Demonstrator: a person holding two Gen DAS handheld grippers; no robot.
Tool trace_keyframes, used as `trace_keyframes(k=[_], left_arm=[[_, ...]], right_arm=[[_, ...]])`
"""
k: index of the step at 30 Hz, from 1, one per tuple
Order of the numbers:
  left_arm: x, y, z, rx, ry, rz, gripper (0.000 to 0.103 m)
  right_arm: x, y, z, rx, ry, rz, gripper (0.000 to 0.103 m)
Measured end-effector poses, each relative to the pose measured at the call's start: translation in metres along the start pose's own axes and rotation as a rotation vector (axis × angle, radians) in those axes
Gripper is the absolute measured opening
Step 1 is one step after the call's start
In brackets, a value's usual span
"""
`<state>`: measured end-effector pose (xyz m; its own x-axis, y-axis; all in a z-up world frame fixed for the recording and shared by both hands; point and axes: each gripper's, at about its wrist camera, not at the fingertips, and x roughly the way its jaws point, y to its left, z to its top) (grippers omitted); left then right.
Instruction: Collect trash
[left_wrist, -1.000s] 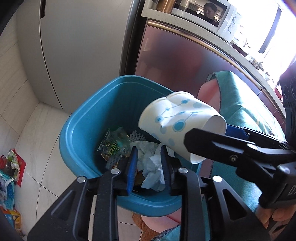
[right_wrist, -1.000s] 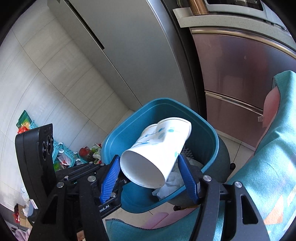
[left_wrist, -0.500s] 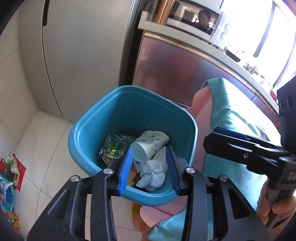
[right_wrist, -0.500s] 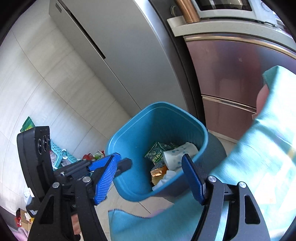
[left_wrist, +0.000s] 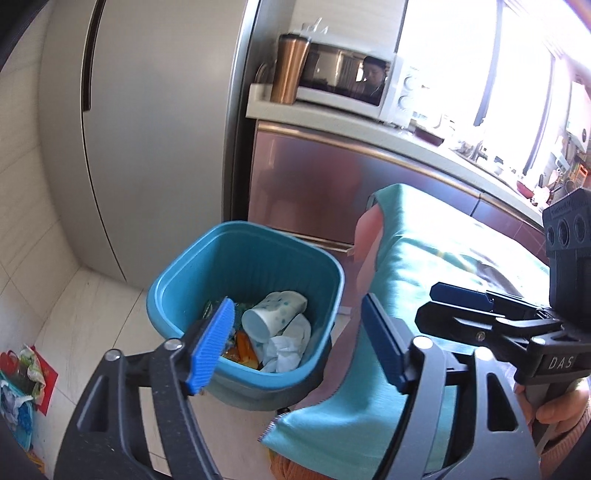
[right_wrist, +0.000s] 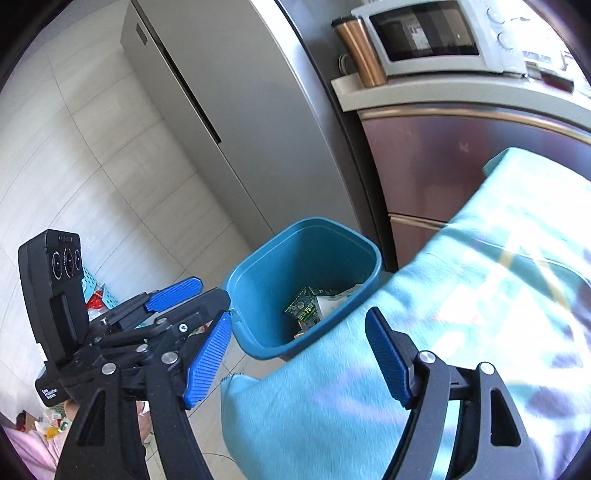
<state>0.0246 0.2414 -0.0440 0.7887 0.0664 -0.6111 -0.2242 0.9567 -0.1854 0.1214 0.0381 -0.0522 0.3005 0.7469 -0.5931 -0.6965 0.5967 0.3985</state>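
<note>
Deposit step: judged complete for this item. Your left gripper (left_wrist: 297, 345) and right gripper (right_wrist: 297, 363) both stand wide, jaws having just been opening, with nothing between the pads of either. The paper cup (left_wrist: 273, 317) lies on its side inside the blue bin (left_wrist: 173, 284), resting against crumpled tissue (left_wrist: 290, 345), with a green wrapper (right_wrist: 304, 308) and an orange packet (left_wrist: 243, 343) beside it. The bin stands on the tile floor, just beside the edge of the teal cloth (right_wrist: 461, 314) and in front of the cabinet (left_wrist: 306, 184).

Next move, as judged: locate further trash. More litter (left_wrist: 22, 373) is visible on the floor at the far left of the left wrist view, well apart from the bin. Whether any trash remains on the teal cloth cannot be told. Keep both grippers clear of the bin rim when you turn away, and keep the jaws wide for the next pickup.
</note>
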Motion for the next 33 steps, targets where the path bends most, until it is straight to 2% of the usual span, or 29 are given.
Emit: trace_keyframes(k=[5, 6, 11, 14, 16, 21, 33], left_arm=[[-0.024, -0.019, -0.008, 0.035, -0.090, -0.001, 0.096], [-0.029, -0.023, -0.010, 0.040, -0.113, 0.002, 0.097], [-0.047, -0.047, -0.021, 0.061, -0.180, -0.016, 0.097], [-0.055, -0.066, -0.026, 0.093, -0.211, -0.028, 0.097], [-0.060, -0.078, -0.028, 0.108, -0.224, -0.062, 0.097], [-0.065, -0.111, -0.032, 0.138, -0.251, -0.103, 0.097], [-0.079, -0.169, -0.050, 0.200, -0.319, -0.157, 0.097]], right_arm=[[-0.033, 0.002, -0.018, -0.028, -0.081, -0.053, 0.080], [-0.040, 0.003, -0.023, -0.038, -0.102, -0.071, 0.082], [-0.083, 0.001, -0.052, -0.058, -0.224, -0.204, 0.096], [-0.107, -0.002, -0.072, -0.039, -0.299, -0.294, 0.096], [-0.122, -0.004, -0.085, -0.029, -0.346, -0.360, 0.096], [-0.155, -0.009, -0.107, -0.013, -0.433, -0.523, 0.096], [-0.234, -0.023, -0.146, 0.050, -0.608, -0.755, 0.096]])
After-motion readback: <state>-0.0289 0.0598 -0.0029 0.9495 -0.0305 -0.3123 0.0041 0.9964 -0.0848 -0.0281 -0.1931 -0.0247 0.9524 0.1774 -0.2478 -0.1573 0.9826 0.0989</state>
